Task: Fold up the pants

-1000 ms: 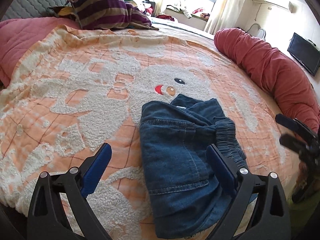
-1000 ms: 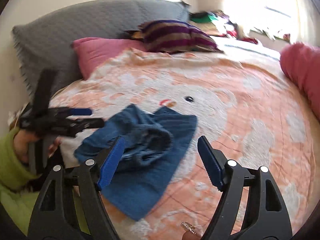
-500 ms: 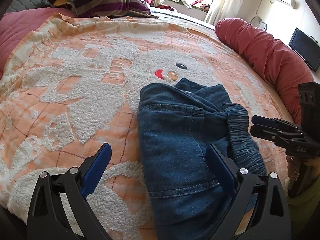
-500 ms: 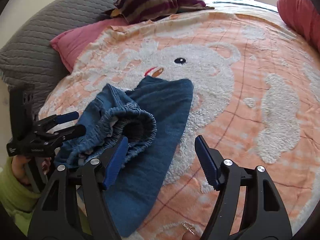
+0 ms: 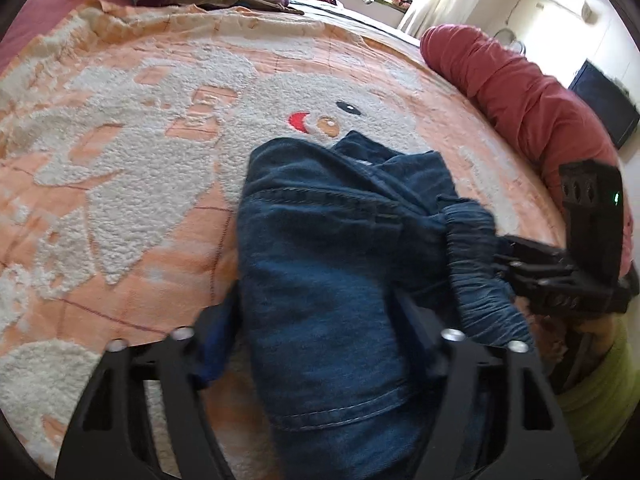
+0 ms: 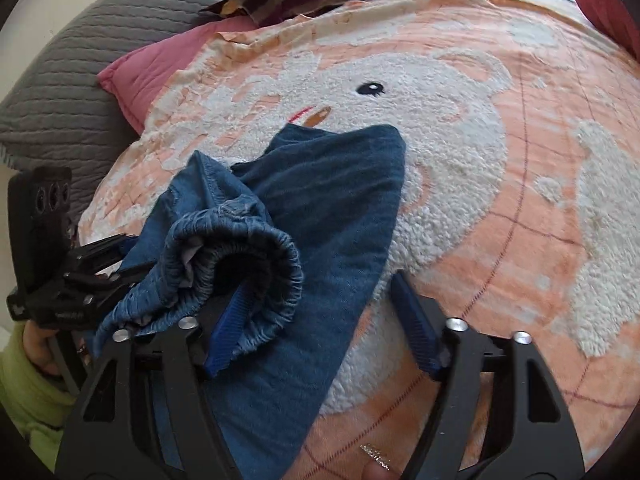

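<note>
Left wrist view shows us the bed under an orange fleece blanket (image 5: 132,184) with a white bear pattern, and on it the blue denim pants (image 5: 328,280), already folded into a thick bundle near the bed's front edge. Our left tongs (image 5: 316,336) straddle the bundle, blades apart. The right tongs (image 6: 324,320) are also apart, one blade inside the bunched elastic waistband (image 6: 256,256). To do this step well, we judge we should pinch the waistband through all its layers, flatten its puckers, then lay it square on the stack. The denim looks heavy, soft, rumpled, with pale lining showing.
</note>
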Tool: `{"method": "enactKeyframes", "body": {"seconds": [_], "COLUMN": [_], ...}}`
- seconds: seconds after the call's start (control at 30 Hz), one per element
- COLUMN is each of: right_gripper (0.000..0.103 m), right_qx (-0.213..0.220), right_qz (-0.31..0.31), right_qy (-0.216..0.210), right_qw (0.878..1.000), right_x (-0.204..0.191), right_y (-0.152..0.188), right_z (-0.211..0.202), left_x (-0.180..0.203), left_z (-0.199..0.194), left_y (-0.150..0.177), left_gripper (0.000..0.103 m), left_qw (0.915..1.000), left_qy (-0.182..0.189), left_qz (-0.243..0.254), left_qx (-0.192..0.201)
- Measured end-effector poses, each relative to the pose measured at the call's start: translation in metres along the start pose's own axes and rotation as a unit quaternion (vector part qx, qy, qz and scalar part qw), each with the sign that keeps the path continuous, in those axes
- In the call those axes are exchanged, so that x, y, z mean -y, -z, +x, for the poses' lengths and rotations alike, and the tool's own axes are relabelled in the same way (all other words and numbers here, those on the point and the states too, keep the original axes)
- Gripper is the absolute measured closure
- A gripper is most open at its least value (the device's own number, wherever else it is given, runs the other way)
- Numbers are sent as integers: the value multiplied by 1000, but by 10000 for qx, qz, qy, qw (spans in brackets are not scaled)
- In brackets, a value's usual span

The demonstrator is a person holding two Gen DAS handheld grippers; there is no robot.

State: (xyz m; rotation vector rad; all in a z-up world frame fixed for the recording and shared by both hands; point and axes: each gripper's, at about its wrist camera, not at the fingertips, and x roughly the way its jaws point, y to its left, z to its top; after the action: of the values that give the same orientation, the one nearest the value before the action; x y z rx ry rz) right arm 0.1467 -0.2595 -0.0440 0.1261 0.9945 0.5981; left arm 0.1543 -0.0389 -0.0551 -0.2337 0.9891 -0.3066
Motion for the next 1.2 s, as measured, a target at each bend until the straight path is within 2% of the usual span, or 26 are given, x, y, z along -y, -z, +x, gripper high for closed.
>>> {"method": "enactKeyframes", "body": {"seconds": [0.03,0.1,0.13,0.17,0.23,0.47,0.67,1.03,1.2], "right_gripper": [78,88,90,91,92,92,92,92,90], "right_qx": [34,156,226,314,421,863,987,696,564], "right_qz": [-1,-208,-311,-397,-533,-923,-1139,-1127,-828], "right_qy": [-142,-57,5,31,83,236,299,699,827], "right_qw": [9999,9996,9993,9987,9977,9917,9881,9887,9915], "right_x": [-2,-13,-18,-24,-30,-41,-47,-36,-19], "right_y": [-1,-3,-4,-6,-12,-56,-85,-85,-82], "right_z": [0,-4,-6,-10,-15,-17,0,33,37], "left_x": [2,7,8,11,16,20,6,-13,-23], "left_z": [0,-2,-3,-5,-10,-26,-28,-1,6], "left_y": [0,-1,-2,-4,-9,-40,-66,-69,-66], "left_gripper": [50,56,63,68,71,71,71,71,67], "left_qw": [10000,10000,9999,9999,9993,9955,9922,9934,9943], "left_qy": [38,-10,-11,-29,-145,-445,-713,-837,-823], "left_qz": [3,73,73,96,241,409,327,158,11], "left_qx": [12,57,98,131,249,732,966,775,684]}}
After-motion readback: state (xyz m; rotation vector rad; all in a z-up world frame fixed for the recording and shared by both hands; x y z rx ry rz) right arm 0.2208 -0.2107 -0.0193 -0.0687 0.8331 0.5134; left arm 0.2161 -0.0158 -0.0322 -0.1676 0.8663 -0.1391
